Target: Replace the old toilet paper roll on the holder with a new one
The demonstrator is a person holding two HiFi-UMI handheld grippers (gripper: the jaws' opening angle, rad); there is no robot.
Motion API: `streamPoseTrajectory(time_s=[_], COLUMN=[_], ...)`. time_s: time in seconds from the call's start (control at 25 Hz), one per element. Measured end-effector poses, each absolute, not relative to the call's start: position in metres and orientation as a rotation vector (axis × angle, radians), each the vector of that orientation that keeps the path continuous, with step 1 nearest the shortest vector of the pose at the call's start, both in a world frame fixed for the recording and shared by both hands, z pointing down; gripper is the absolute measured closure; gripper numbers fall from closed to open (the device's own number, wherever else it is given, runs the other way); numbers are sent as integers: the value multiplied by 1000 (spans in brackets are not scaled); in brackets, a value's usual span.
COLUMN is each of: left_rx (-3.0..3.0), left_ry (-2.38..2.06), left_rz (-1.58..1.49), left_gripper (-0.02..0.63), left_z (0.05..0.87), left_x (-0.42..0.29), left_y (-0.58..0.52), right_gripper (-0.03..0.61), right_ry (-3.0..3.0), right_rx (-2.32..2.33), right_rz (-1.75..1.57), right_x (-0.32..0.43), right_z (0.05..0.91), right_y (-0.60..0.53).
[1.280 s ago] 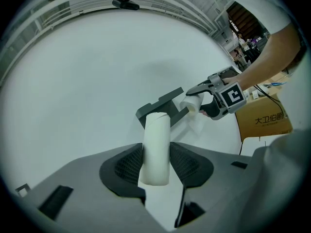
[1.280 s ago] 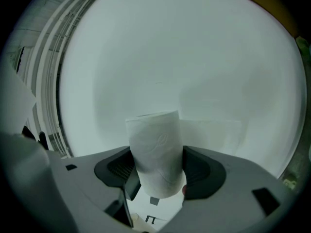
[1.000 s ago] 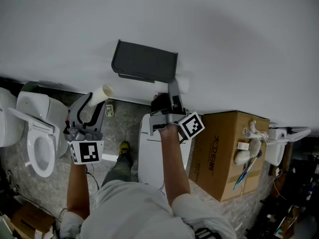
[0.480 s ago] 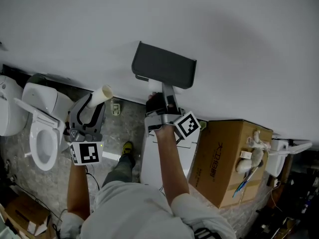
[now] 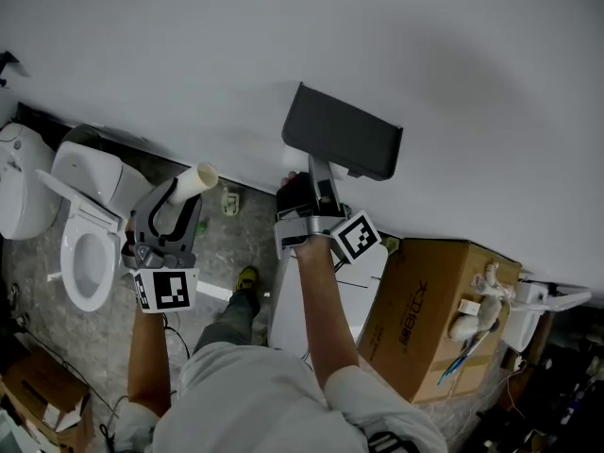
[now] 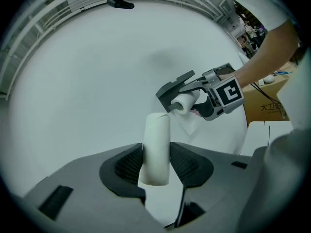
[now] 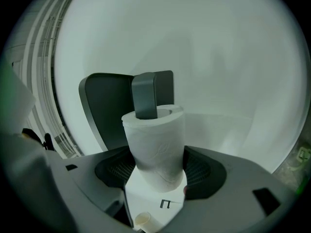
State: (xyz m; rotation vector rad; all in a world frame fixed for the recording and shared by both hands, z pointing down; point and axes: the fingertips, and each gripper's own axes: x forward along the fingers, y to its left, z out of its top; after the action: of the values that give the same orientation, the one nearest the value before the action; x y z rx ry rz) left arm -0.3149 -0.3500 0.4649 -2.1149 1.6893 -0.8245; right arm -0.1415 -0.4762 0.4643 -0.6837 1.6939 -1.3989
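The dark grey holder (image 5: pixel 343 143) hangs on the white wall. My right gripper (image 5: pixel 308 192) sits just under it, shut on the new white roll (image 7: pixel 155 141). In the right gripper view the holder's grey arm (image 7: pixel 145 96) stands in the roll's core, with the holder's cover (image 7: pixel 104 107) behind it. My left gripper (image 5: pixel 174 203) is off to the left, away from the holder, shut on the empty cardboard tube (image 5: pixel 194 178). The tube (image 6: pixel 156 147) stands upright between the pads (image 6: pixel 128 165) in the left gripper view. Farther off in that view, the right gripper (image 6: pixel 192 100) holds the roll (image 6: pixel 184 101) at the holder (image 6: pixel 171 89).
A white toilet (image 5: pixel 79 251) with its seat down stands at the left. Another white toilet tank (image 5: pixel 297 295) is below my right arm. A brown cardboard box (image 5: pixel 432 308) stands to its right. The person's leg and shoe (image 5: pixel 246 278) are on the grey floor.
The view has swung, so the holder now shows farther right and lower. My right gripper has kept the roll at the holder. The left gripper still carries the tube.
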Motion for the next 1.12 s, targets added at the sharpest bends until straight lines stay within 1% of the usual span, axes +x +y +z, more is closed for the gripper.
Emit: streamPoseTrajectory(time_s=[0.2, 0.32, 0.44, 0.6, 1.12], left_rx=[-2109, -2115, -2120, -2123, -2119], left_ry=[1708, 1700, 1679, 1674, 1644], left_rz=[-827, -828, -827, -819, -786], left_gripper=[416, 416, 416, 416, 416], left_z=[468, 468, 467, 465, 446], left_x=[-321, -319, -313, -307, -294], left_y=[-350, -351, -350, -350, -346], right_gripper=[287, 267, 229, 210, 204], right_ry=[1710, 1731, 1743, 1761, 1819], right_rx=[-677, -682, -655, -655, -690], right_rz=[-1386, -1382, -1385, -1398, -1438], right_x=[-142, -142, -143, -141, -125], right_z=[466, 464, 461, 464, 472], right_y=[-477, -476, -473, -467, -429])
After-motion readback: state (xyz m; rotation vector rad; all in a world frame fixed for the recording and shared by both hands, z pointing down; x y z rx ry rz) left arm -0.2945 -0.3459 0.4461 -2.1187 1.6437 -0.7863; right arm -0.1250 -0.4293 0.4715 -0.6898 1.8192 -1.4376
